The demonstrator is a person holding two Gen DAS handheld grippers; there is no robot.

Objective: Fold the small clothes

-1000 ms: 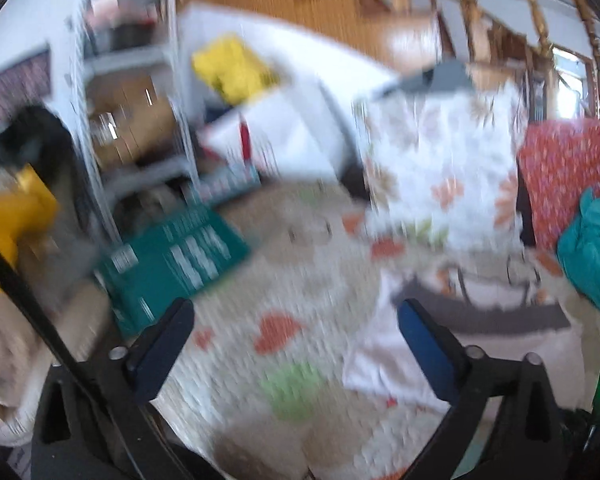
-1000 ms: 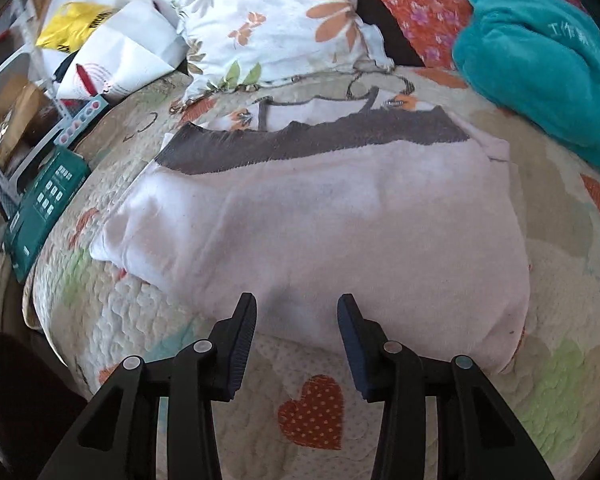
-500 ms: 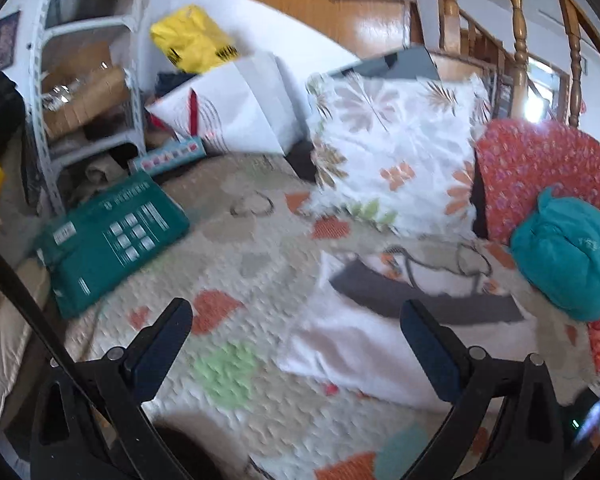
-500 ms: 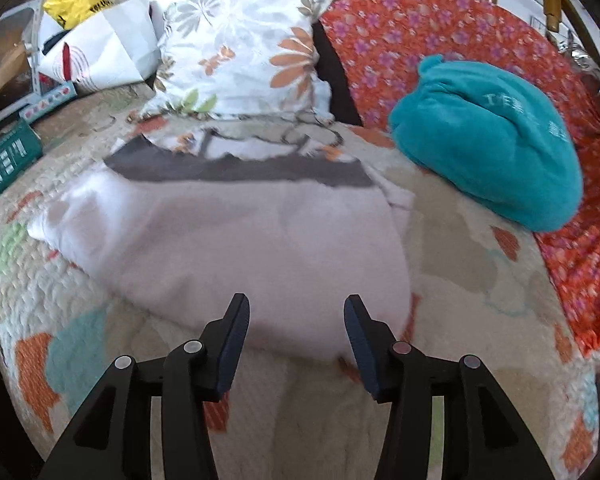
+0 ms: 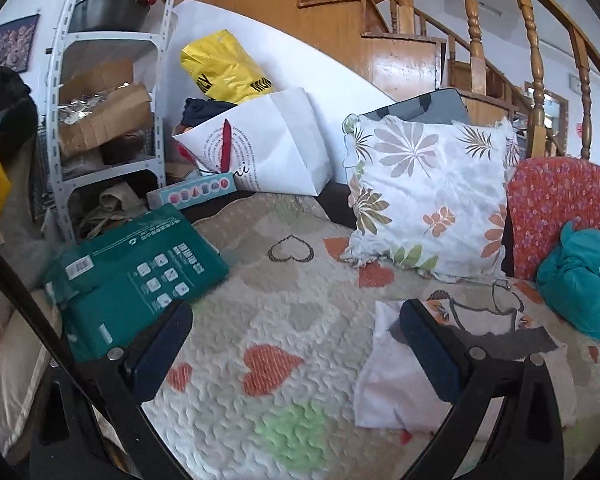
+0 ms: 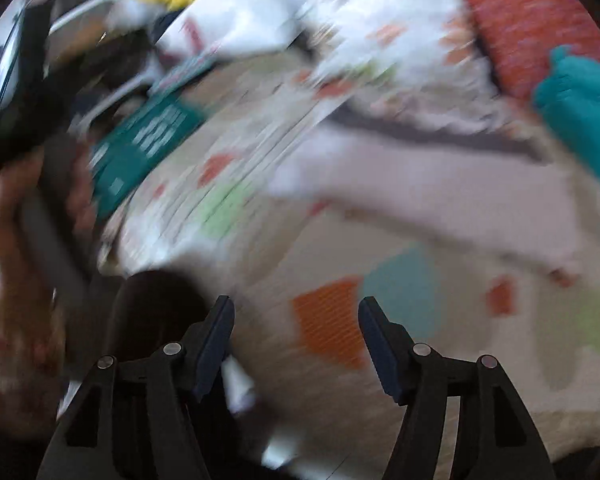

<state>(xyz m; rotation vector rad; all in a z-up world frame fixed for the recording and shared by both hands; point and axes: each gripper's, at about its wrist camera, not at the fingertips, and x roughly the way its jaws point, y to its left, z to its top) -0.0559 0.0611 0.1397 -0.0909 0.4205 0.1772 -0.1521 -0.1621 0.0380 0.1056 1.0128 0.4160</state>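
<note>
A small white garment with a dark grey band (image 5: 396,376) lies folded on the heart-patterned quilt (image 5: 260,320). In the left wrist view it sits at the lower right, partly behind my right finger. My left gripper (image 5: 296,340) is open and empty above the quilt, left of the garment. In the blurred right wrist view the garment (image 6: 440,184) lies well beyond my right gripper (image 6: 296,324), which is open and empty over the quilt's near edge (image 6: 340,380).
A floral pillow (image 5: 428,196), a red cushion (image 5: 556,208) and a teal bundle (image 5: 580,280) stand at the back right. A green box (image 5: 140,276), white paper bag (image 5: 268,148) and metal shelf (image 5: 100,120) are on the left. Stairs rise behind.
My left gripper has swung right and steadied, facing the pillow. My right gripper has pulled back off the garment, opened wider and is swinging fast, blurring its view.
</note>
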